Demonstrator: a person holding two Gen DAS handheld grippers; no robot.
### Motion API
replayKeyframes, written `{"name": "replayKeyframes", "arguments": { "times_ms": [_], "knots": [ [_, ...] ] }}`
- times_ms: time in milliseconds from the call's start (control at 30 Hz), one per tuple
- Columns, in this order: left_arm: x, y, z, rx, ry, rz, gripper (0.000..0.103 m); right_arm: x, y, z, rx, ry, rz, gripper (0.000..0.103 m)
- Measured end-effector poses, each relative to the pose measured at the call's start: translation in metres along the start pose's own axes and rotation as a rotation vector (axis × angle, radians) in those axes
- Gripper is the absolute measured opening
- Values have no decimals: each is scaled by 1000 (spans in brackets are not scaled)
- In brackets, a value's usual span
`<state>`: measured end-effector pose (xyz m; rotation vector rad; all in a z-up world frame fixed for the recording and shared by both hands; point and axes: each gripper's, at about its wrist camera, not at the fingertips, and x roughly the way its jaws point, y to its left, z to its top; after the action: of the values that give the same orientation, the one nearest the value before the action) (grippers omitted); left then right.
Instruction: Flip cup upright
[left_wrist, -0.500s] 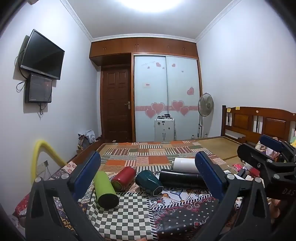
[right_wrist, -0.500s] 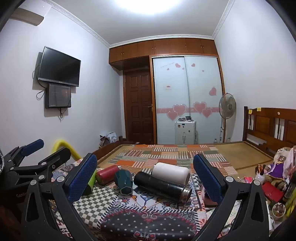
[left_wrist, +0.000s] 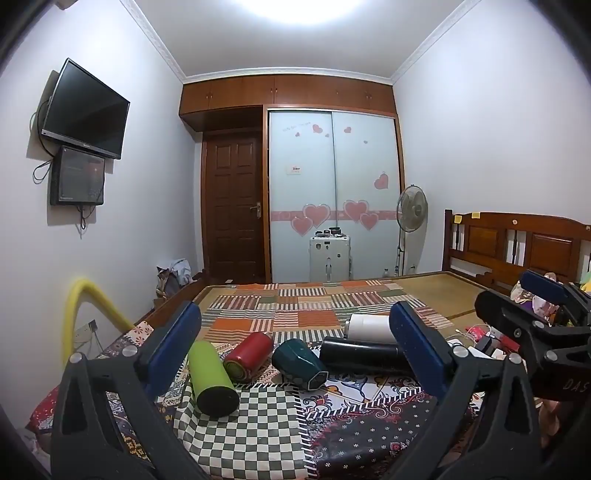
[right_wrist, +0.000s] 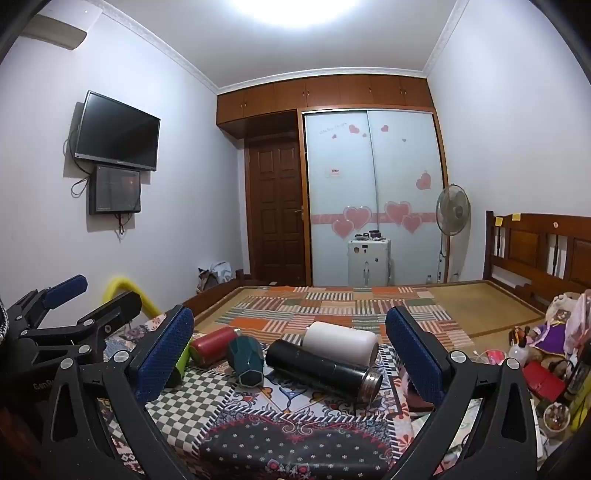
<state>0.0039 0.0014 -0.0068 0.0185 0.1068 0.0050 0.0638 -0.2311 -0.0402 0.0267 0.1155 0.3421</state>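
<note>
Five cups on their sides on the bed (right_wrist: 480, 306), wide-spread right gripper (right_wrist: 288, 350) above.

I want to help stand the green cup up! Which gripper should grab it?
Probably left. The left gripper frames the green cup closely; in the right gripper view, it's mostly hidden.

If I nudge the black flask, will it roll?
Probably: the black flask lies on its side, a smooth cylinder. The white cup right behind it may block rolling away. The soft patterned cloth should slow it.
</note>
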Motion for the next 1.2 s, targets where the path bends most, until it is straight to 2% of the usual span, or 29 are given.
{"name": "replayKeyframes", "arguments": {
  "times_ms": [1200],
  "knots": [
    [1,3,3,-8,-1,-3,103,4,-2,-8,-3,2,-11,103]
  ]
}}
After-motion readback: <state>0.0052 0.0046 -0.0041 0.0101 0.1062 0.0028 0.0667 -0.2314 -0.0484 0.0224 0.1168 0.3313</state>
